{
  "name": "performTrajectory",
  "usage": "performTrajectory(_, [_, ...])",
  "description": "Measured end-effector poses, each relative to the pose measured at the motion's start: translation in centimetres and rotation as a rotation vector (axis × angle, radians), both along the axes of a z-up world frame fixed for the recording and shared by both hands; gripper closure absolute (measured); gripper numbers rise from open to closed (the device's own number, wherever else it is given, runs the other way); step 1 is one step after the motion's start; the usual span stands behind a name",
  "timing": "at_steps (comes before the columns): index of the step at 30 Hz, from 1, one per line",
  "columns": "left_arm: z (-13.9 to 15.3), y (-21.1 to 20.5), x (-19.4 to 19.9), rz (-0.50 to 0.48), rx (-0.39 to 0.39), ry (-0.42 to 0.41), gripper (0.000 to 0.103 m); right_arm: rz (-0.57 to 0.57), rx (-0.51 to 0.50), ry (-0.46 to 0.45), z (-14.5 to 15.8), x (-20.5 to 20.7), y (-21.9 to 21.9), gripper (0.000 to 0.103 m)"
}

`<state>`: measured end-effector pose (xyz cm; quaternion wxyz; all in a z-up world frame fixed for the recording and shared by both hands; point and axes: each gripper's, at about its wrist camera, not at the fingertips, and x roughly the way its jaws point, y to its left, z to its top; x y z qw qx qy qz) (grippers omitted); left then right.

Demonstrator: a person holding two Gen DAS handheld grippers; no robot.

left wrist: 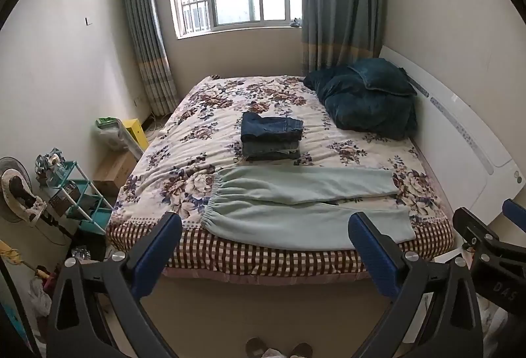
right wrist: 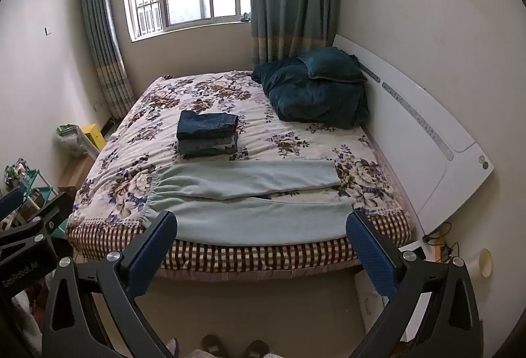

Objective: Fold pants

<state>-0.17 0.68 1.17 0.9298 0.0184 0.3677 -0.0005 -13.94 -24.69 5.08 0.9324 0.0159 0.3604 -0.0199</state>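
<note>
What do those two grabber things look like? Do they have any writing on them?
Both match. The left gripper has two black arms with triangle-shaped cut-outs and silver round bolts, and each finger ends in a flat, bumpy blue pad. The right gripper looks the same, with blue pads too. Pale lettering is printed on their black bodies where each shows in the other's view, too blurry to read surely.

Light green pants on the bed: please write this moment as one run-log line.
light green pants: flat, unfolded, bed's near edge | left hand-held gripper: open, empty | right hand-held gripper: open, empty | folded jeans: stacked behind
</note>
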Motion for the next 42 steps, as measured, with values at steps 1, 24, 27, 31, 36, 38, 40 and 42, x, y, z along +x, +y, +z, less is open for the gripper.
performTrajectory(1, [0.1, 0.1, 0.0, 0.001, 0.001, -0.001, 0.000, 0.001, 0.001, 0.000, 0.0, 0.0, 0.0, 0.000])
performTrajectory(24, [0.3, 0.1, 0.0, 0.010, 0.004, -0.004, 0.000, 0.011, -0.003, -0.006, 0.5, -0.3, -0.3, 0.000])
performTrajectory(27, [0.4, 0.1, 0.2, 0.013, 0.004, -0.004, 0.000, 0.014, -0.004, -0.005, 0.6, -0.3, -0.4, 0.000])
performTrajectory(31, [0.3, 0.3, 0.1, 0.015, -0.001, -0.004, 0.000, 0.015, -0.006, -0.007, 0.8, -0.3, -0.3, 0.000])
performTrajectory(36, [0.4, 0.6, 0.0, 0.017, -0.002, -0.007, 0.000, 0.014, -0.006, -0.007, 0.7, -0.3, -0.2, 0.000])
performTrajectory(38, [0.3, 0.6, 0.0, 0.016, 0.001, -0.007, 0.000, 0.016, -0.003, -0.005, 0.8, -0.2, -0.3, 0.000])
performTrajectory(40, [0.4, 0.7, 0.0, 0.017, -0.001, -0.006, 0.000, 0.017, -0.004, -0.005, 1.0, -0.3, -0.3, 0.000])
performTrajectory(42, [0.4, 0.7, 0.0, 0.017, 0.002, -0.009, 0.000, 0.017, -0.003, -0.005, 1.1, -0.3, -0.4, 0.000])
